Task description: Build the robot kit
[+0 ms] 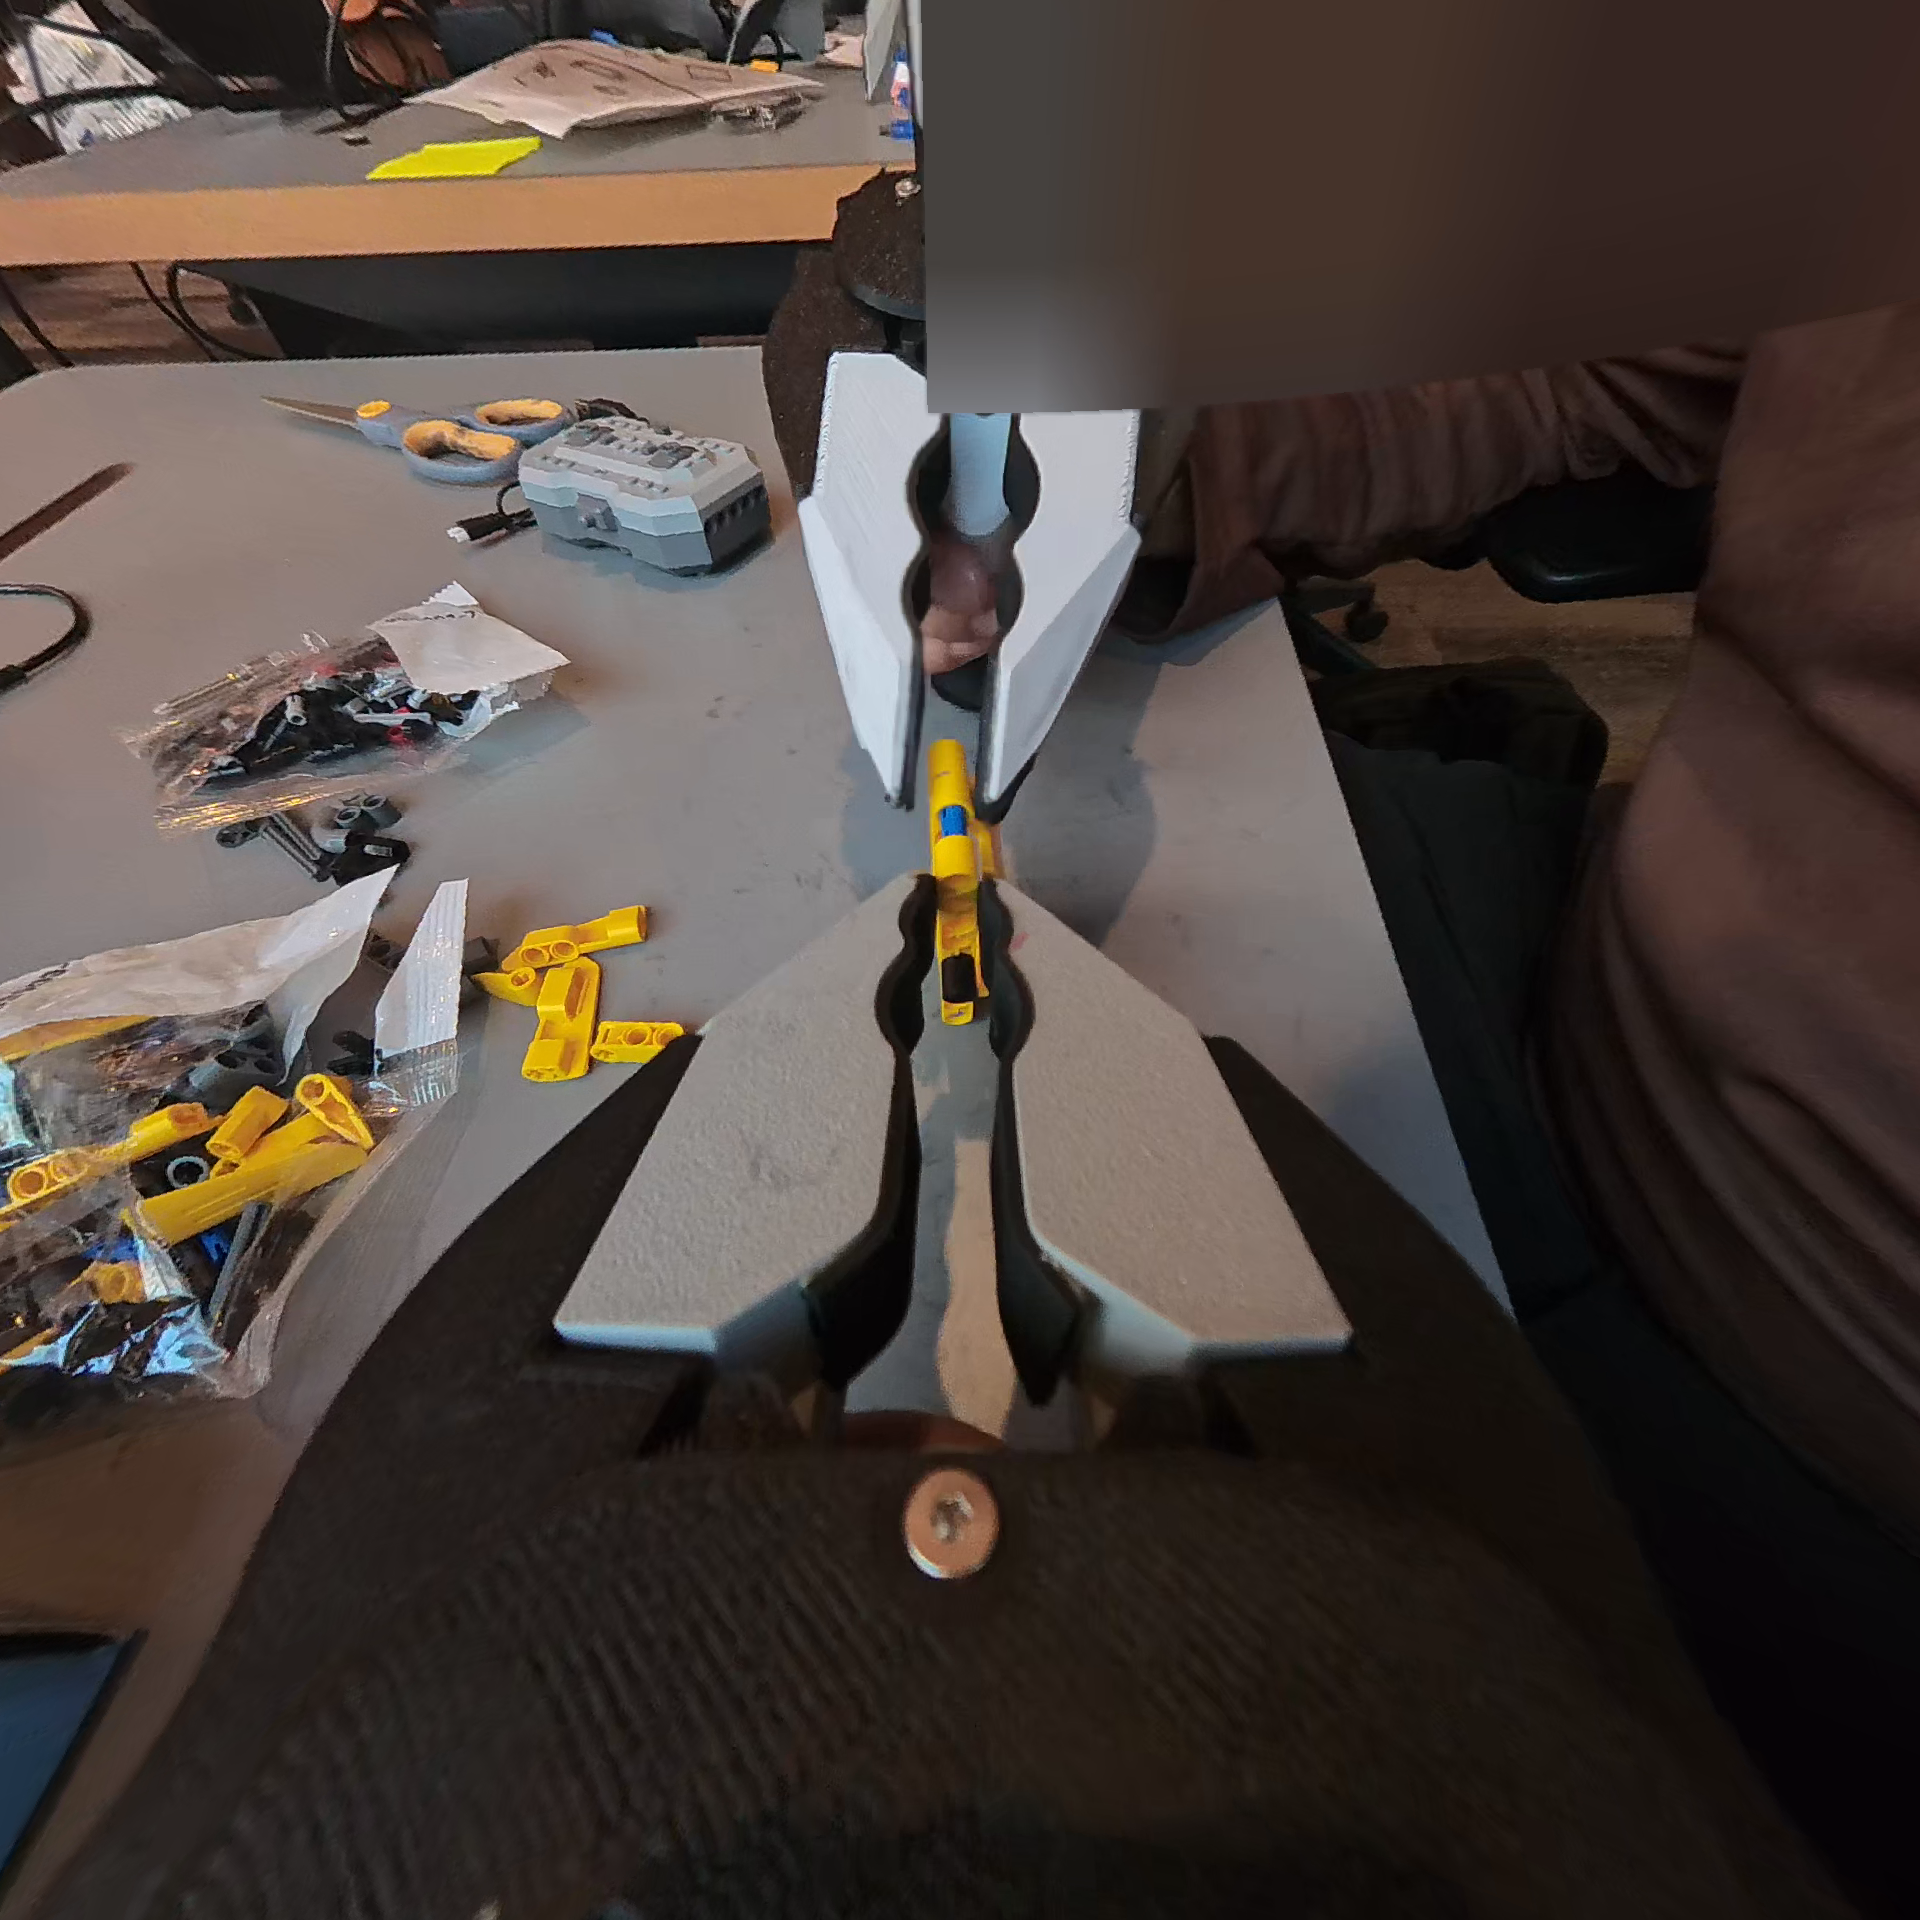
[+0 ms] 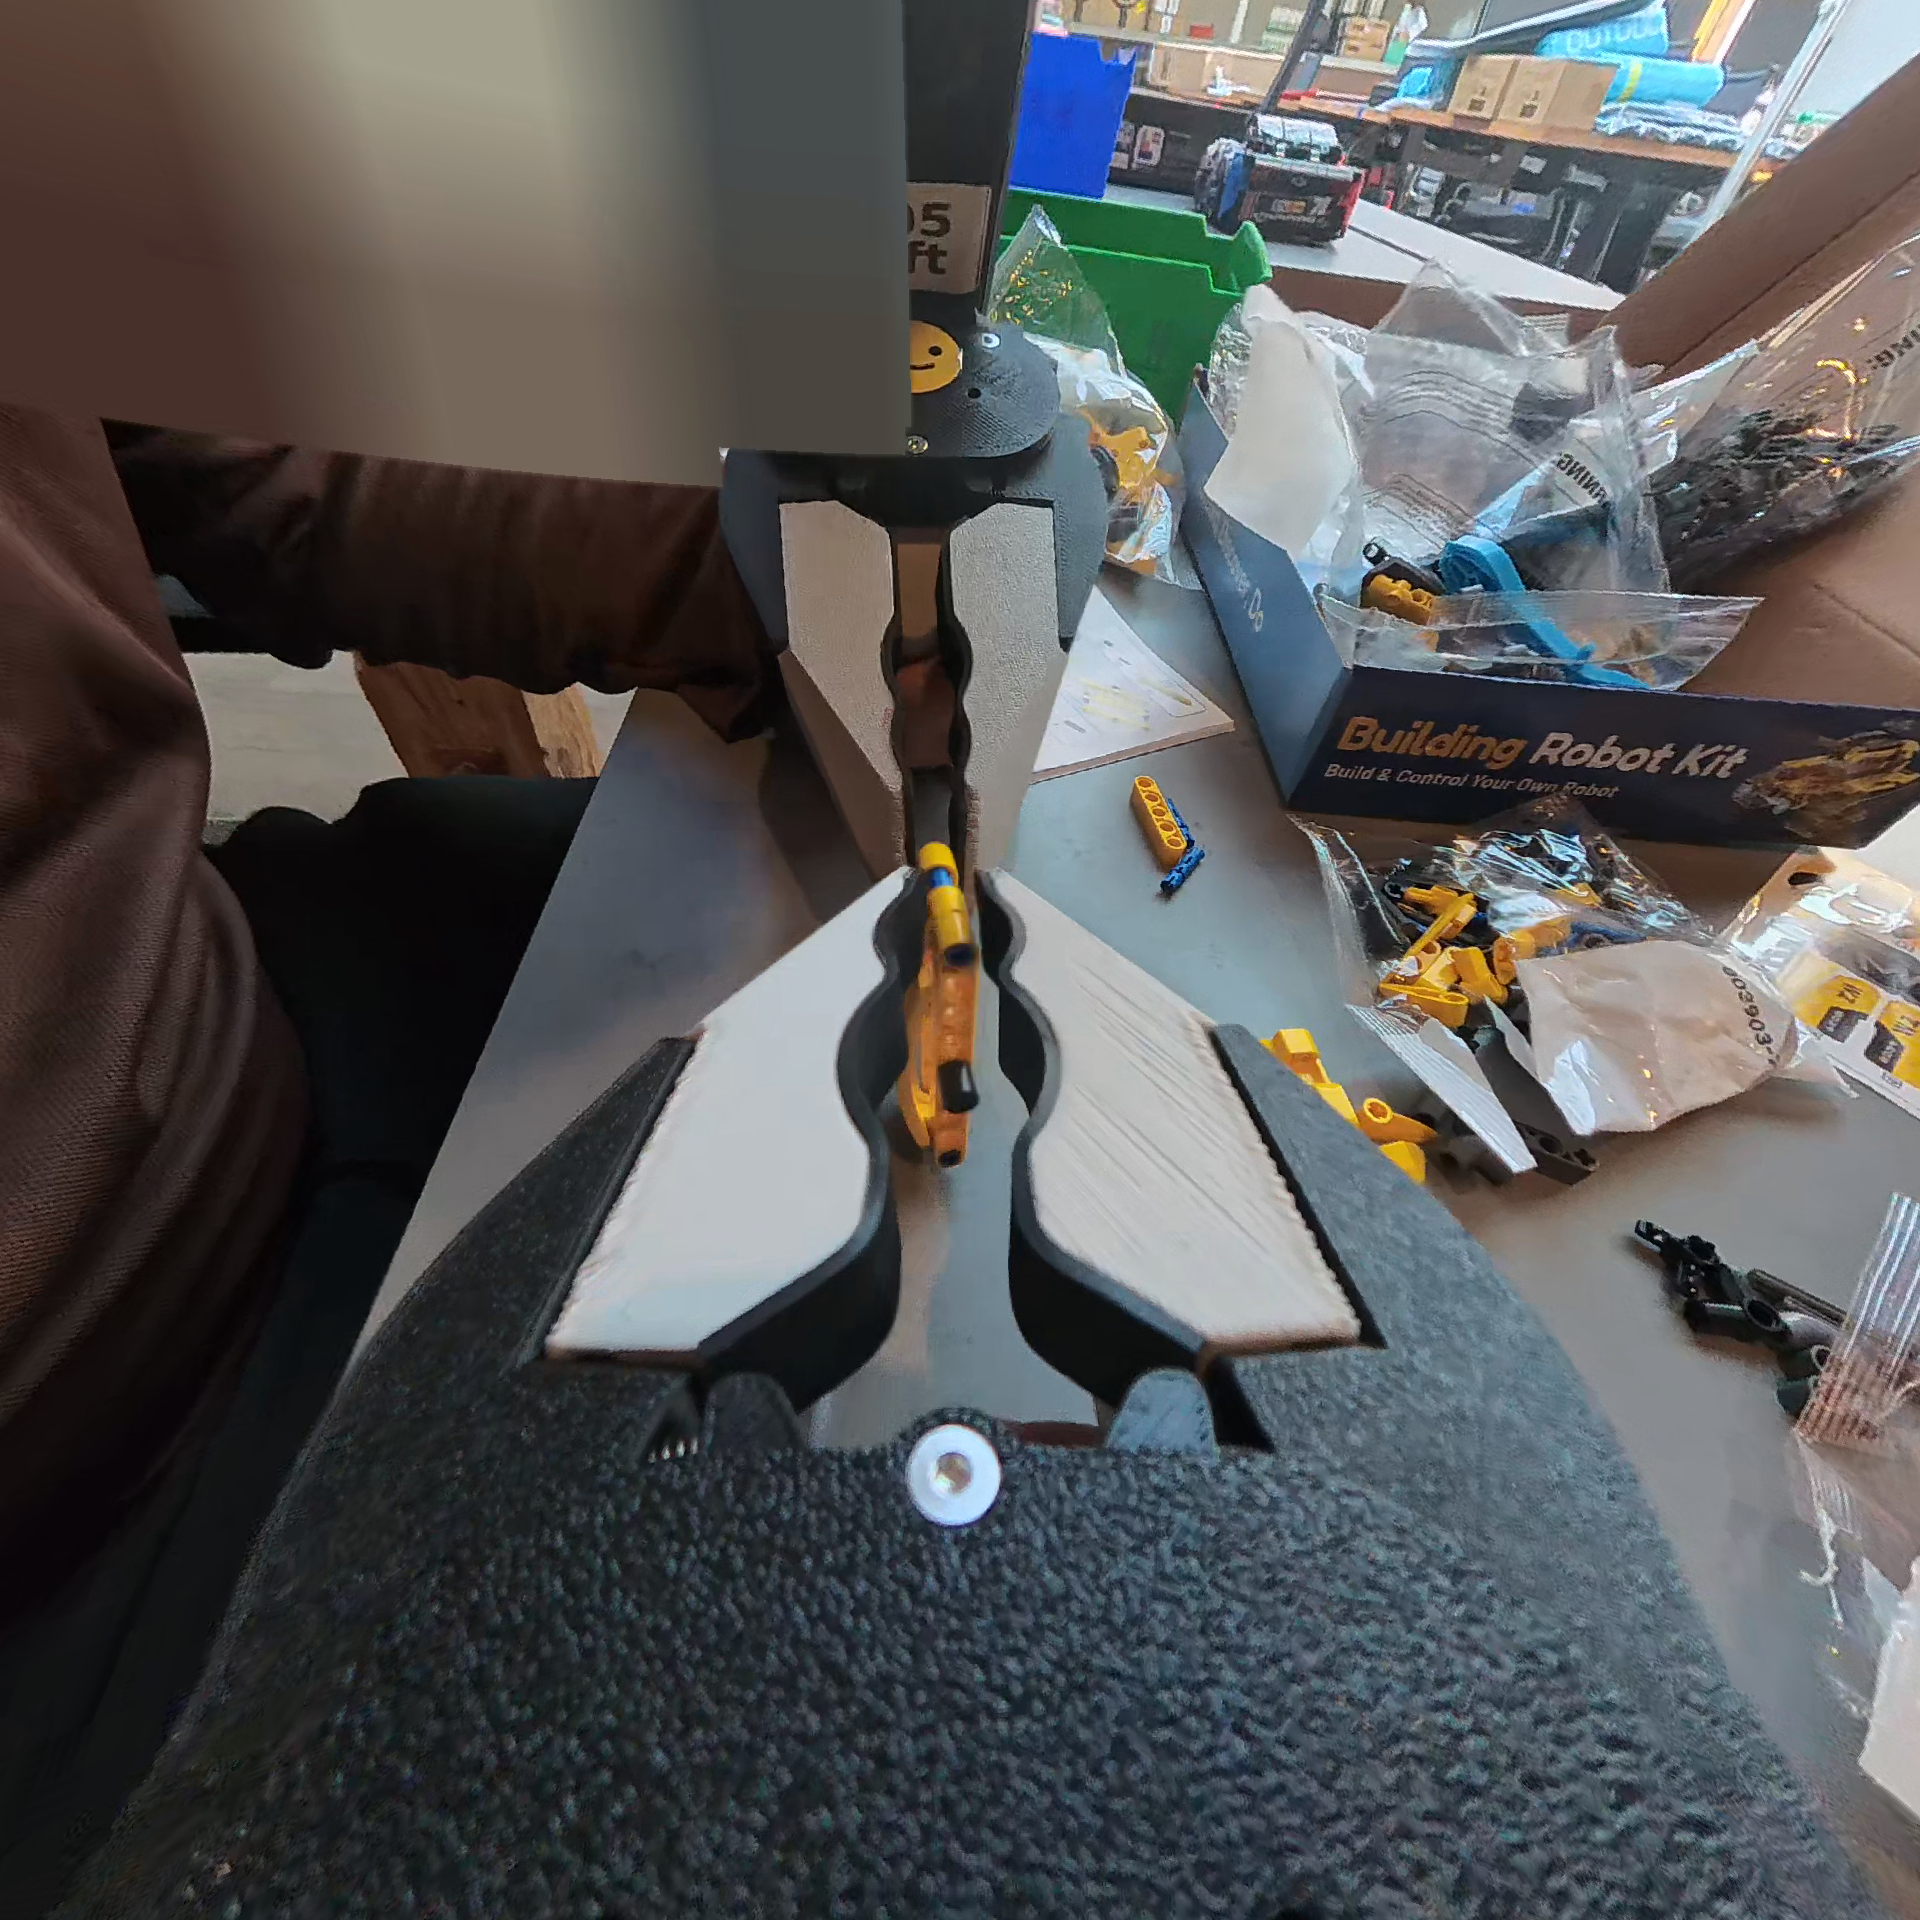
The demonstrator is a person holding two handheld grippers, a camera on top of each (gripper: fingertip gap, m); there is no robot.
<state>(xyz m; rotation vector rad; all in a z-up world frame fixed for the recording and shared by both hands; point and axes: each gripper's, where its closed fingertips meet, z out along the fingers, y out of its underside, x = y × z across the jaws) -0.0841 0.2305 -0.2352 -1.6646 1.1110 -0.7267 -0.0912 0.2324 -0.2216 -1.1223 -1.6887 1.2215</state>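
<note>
The left gripper [image 1: 951,894] and the right gripper [image 2: 951,888] meet tip to tip above the counter [image 1: 665,727], each with its fingers closed on an opposite end of one small yellow assembly [image 1: 956,862], so the piece hangs between them, clear of the surface. Spare yellow parts [image 1: 571,997] and an open bag [image 1: 156,1195] lie near on the left; a kit box [image 2: 1558,748] sits well apart.

Grey table [image 1: 665,644]: battery box [image 1: 644,494] at far side, scissors [image 1: 447,431] just behind it, parts bags [image 1: 312,707] and loose yellow pieces [image 1: 571,997] nearer.
</note>
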